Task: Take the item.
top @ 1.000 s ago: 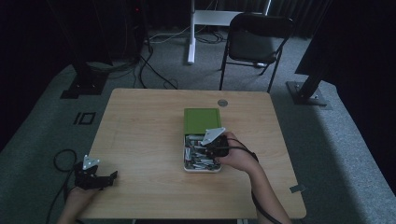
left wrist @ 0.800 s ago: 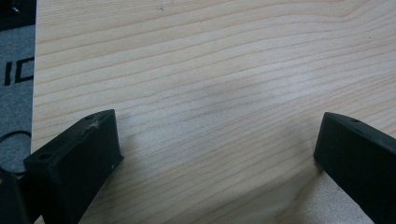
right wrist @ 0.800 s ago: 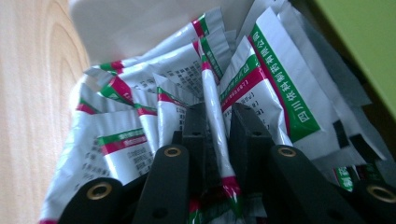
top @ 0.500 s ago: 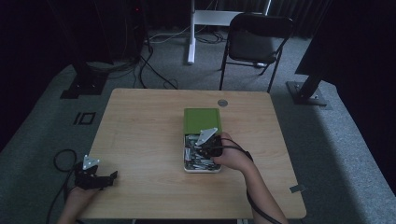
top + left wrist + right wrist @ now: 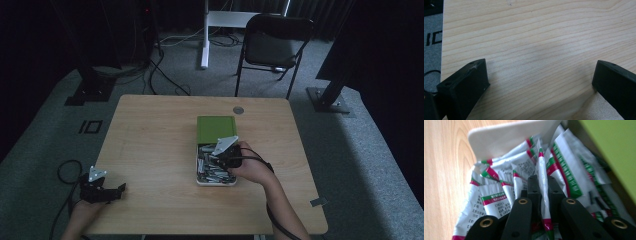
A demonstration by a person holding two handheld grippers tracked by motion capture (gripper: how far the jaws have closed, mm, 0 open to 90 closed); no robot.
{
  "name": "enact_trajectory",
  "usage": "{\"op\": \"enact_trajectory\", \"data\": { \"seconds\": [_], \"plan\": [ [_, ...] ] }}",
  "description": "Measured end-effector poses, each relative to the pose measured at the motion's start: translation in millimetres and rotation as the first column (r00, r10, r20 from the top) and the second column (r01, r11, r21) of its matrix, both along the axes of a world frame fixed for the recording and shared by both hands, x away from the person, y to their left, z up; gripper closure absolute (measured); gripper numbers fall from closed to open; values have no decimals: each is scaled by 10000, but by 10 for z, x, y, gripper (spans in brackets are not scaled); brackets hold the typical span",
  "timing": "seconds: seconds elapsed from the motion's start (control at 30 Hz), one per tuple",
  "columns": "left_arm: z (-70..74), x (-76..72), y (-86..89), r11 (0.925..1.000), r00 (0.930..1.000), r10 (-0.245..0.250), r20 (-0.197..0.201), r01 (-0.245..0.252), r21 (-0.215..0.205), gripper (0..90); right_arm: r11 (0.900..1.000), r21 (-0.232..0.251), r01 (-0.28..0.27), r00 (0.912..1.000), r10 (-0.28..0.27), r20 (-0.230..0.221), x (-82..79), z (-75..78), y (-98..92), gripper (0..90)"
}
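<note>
Pinching hard at the bottom of the right gripper view, the right gripper (image 5: 542, 195) has its two black jaws clamped on one silvery sachet (image 5: 543, 177), a thin crinkled foil packet with green and red end bands that stands on edge between the pads. Those jaws have just been closing, and the packet is squeezed flat between them. Around it lie more sachets of the same glossy foil, heaped loosely in a white box (image 5: 506, 137) with a rounded corner at the upper left of that frame, and a smooth matte green lid (image 5: 614, 152) slants across the upper right.

In the lower left of the high view, the left gripper (image 5: 102, 190) rests at the near edge of the table (image 5: 150, 145). In the left gripper view its blocky black jaws stand wide apart, with bare pale wood grain between them.

At mid-frame in the high view, the right hand (image 5: 250, 167) holds its gripper over the box, which sits right of the table's centre with the green lid just beyond it. Farther up, a small round metal disc (image 5: 238, 109) lies near the far edge, and a dark folding chair (image 5: 275, 45) stands on grey carpet.
</note>
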State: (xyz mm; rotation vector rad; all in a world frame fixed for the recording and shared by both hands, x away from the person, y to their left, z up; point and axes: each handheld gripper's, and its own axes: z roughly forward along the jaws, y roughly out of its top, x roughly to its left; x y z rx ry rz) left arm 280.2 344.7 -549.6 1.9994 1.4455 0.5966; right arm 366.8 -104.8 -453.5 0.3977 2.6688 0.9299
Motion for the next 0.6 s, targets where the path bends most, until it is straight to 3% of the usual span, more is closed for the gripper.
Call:
{"op": "enact_trajectory", "data": {
  "seconds": [0.33,0.5,0.6],
  "plan": [
    [0,0,0,10000,10000,0,2,0,4,12,9939,1090,187,9998,-173,-141,-36,157,-127,843],
    [0,0,0,10000,10000,2,2,-2,2,12,9840,1740,374,9992,-347,-187,-54,249,-179,843],
    [0,0,0,10000,10000,2,3,-2,3,11,9721,2242,686,9976,-672,-136,-52,308,-222,843]
  ]
}}
